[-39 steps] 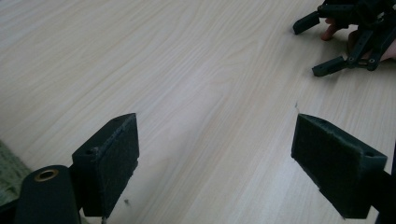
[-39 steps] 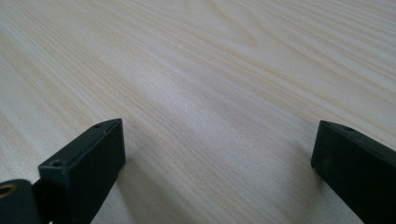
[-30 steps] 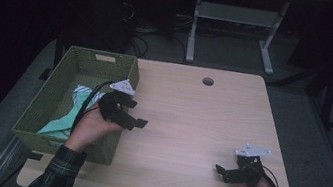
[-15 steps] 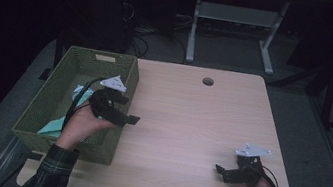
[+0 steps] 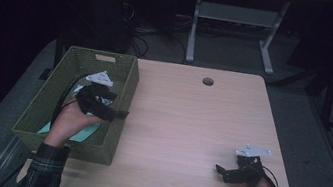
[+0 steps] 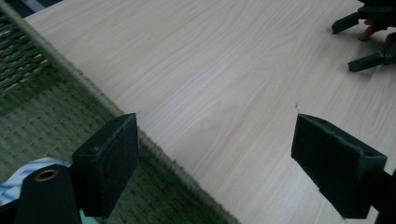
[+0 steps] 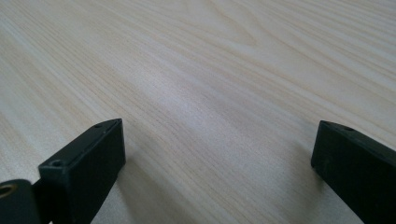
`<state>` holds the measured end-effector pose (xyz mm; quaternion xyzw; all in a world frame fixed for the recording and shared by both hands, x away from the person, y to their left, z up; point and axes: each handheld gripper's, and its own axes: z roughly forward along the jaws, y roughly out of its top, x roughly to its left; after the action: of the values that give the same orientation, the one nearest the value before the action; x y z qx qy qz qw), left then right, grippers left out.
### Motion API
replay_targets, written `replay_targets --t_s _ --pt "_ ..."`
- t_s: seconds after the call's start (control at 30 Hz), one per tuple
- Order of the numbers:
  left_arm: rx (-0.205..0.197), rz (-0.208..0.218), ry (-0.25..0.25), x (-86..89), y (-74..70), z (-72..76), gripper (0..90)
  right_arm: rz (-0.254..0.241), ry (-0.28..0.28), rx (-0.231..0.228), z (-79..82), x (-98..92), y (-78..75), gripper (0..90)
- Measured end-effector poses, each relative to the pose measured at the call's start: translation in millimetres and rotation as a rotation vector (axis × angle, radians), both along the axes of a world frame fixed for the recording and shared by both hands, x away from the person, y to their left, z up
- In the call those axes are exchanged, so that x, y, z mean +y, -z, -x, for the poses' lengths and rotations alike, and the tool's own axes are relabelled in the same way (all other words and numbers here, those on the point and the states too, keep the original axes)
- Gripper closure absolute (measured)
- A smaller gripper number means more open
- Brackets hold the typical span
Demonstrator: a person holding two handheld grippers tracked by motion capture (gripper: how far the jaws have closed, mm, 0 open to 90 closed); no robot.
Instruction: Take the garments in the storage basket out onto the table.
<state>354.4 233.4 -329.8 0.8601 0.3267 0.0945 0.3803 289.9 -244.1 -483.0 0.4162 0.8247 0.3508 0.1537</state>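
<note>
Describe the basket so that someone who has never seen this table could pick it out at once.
Start at the pale wooden table and go to its left edge. There stands the green woven basket, deep and rectangular, with the left gripper above its right rim. It holds pale turquoise cloth.

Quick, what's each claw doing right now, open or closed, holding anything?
Left claw: open, empty, above the basket rim.
Right claw: open, empty, over the table.

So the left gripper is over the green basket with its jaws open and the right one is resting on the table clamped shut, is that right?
Not quite. The right gripper does rest on the table, but its jaws are open, not shut: the right gripper view shows them standing wide apart with bare wood between them. The rest holds: the left gripper is over the green basket with its jaws open.
</note>
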Motion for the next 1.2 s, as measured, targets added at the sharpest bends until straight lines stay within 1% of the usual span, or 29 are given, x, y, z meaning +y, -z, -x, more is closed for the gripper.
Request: replay_targets --t_s 0.07,0.1,0.17,0.23,0.27,0.37,0.4,0.47,0.5,0.53,0.6,0.63,0.67,0.7,0.73,0.77,0.83,0.87,0.9,0.97,1.03,1.1,1.2 --pt "-0.003 0.003 -0.005 2.6 -0.6 -0.1 14.6 0.0 0.0 0.0 0.0 0.0 0.0 2.5" --pt "-0.008 0.013 -0.019 7.2 -1.6 0.1 14.6 0.0 0.0 0.0 0.0 0.0 0.0 2.5" --pt "-0.011 0.005 -0.018 10.0 -2.7 0.2 15.9 0.0 0.0 0.0 0.0 0.0 0.0 2.5" --pt "-0.019 0.016 -0.038 18.1 -3.9 0.4 16.2 0.0 0.0 0.0 0.0 0.0 0.0 2.5" --pt "-0.025 0.011 -0.041 21.3 -4.1 -0.2 16.2 0.0 0.0 0.0 0.0 0.0 0.0 2.5" --pt "-0.024 0.013 -0.067 29.0 -2.5 -1.6 16.2 0.0 0.0 0.0 0.0 0.0 0.0 2.5" --pt "-0.023 0.006 -0.071 31.9 -2.2 -2.4 16.2 0.0 0.0 0.0 0.0 0.0 -0.1 2.4" --pt "-0.022 0.013 -0.078 34.4 -1.3 -3.1 16.3 0.001 0.0 0.0 0.0 0.0 0.0 2.5" --pt "-0.02 0.017 -0.094 39.7 -0.1 -4.2 16.2 0.0 0.0 0.0 0.0 0.0 0.0 2.5" --pt "-0.02 0.017 -0.094 39.7 -0.1 -4.2 16.2 0.0 0.0 0.0 0.0 0.0 0.0 2.5" --pt "-0.018 0.015 -0.107 45.7 1.0 -5.2 16.2 0.0 0.001 0.0 0.0 0.0 0.0 2.5" --pt "-0.021 0.015 -0.123 51.2 1.6 -5.8 16.2 0.0 0.0 0.0 0.0 0.0 0.0 2.5" --pt "-0.021 0.015 -0.123 51.2 1.6 -5.8 16.3 0.0 0.0 0.0 0.0 0.0 0.0 2.5" --pt "-0.023 0.022 -0.139 55.3 2.2 -5.7 16.3 0.0 0.0 0.0 0.0 0.0 0.0 2.5" --pt "-0.023 0.022 -0.139 55.3 2.2 -5.7 16.3 0.002 -0.001 0.0 -0.1 -0.2 -0.1 2.5" --pt "-0.024 0.022 -0.145 58.7 2.8 -6.1 16.3 0.0 0.001 0.001 0.0 0.0 -0.1 2.5" --pt "-0.027 0.017 -0.146 60.2 3.4 -6.5 16.3 -0.001 0.001 0.002 0.1 0.1 -0.2 2.5" --pt "-0.025 0.009 -0.158 62.8 4.7 -6.8 16.3 0.001 0.0 -0.001 -0.1 0.0 0.0 2.5" --pt "-0.025 0.01 -0.166 64.1 5.5 -6.9 16.3 0.0 0.0 0.0 0.0 0.0 0.0 2.5" --pt "-0.028 0.005 -0.173 67.4 7.1 -7.9 16.3 0.001 0.0 0.0 0.0 0.0 -0.1 2.4" --pt "-0.024 0.006 -0.177 68.8 8.1 -8.3 16.3 0.001 0.0 0.0 0.0 0.0 0.0 2.5" --pt "-0.018 0.0 -0.19 72.5 11.5 -9.5 16.3 0.001 0.0 0.0 0.0 0.0 -0.1 2.4" --pt "-0.015 -0.011 -0.196 76.0 15.0 -10.7 16.3 0.0 0.0 0.0 0.0 0.0 0.0 2.5"
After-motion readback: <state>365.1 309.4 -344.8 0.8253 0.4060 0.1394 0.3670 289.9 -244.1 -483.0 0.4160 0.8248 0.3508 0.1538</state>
